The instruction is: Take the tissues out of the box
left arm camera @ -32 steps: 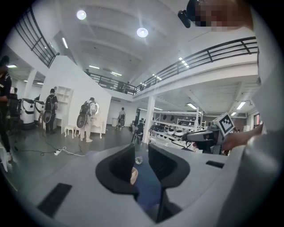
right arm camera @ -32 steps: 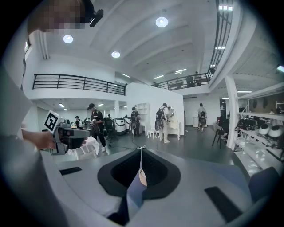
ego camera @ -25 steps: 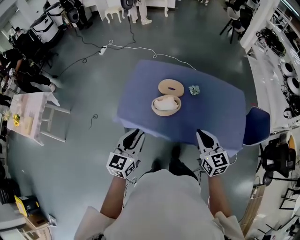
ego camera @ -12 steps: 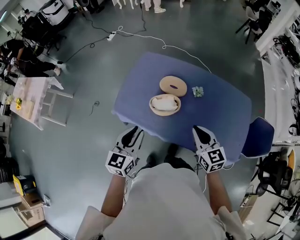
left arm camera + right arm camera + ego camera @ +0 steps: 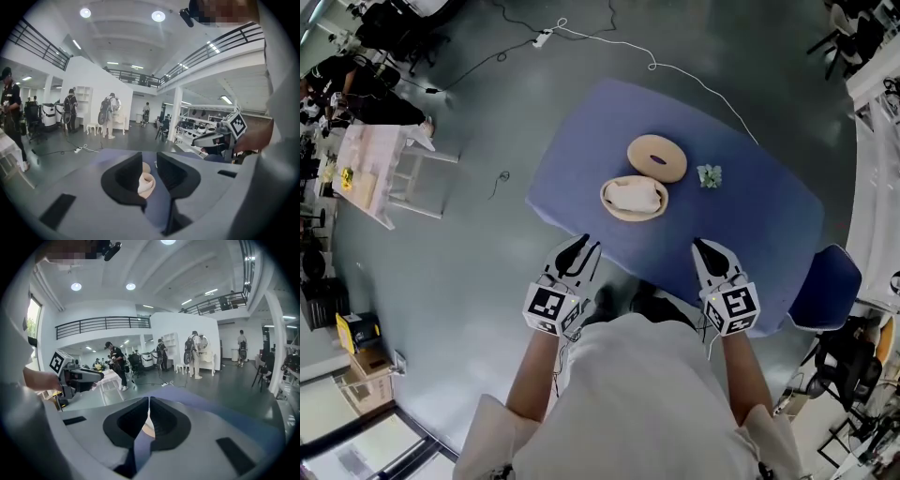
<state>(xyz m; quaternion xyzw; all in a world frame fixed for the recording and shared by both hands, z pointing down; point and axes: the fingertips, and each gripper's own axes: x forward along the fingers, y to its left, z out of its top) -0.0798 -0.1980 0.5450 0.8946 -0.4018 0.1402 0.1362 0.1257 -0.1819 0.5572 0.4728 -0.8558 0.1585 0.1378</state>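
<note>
Since a second ago my view has swung, so the blue-covered counter (image 5: pixel 750 216) sits more askew, and both claws have crept up toward its near edge. The round tissue box (image 5: pixel 628 217), its lid (image 5: pixel 657 157) lying just behind it and white tissues (image 5: pixel 636 194) heaped inside, lies ahead between my claws, well apart from both. It sits ahead-right of my left claw (image 5: pixel 584 247), whose jaws stand apart on nothing and frame the box, and ahead-left of my right claw (image 5: pixel 705 249), jaws together and empty; I judge the left slightly nearer
</note>
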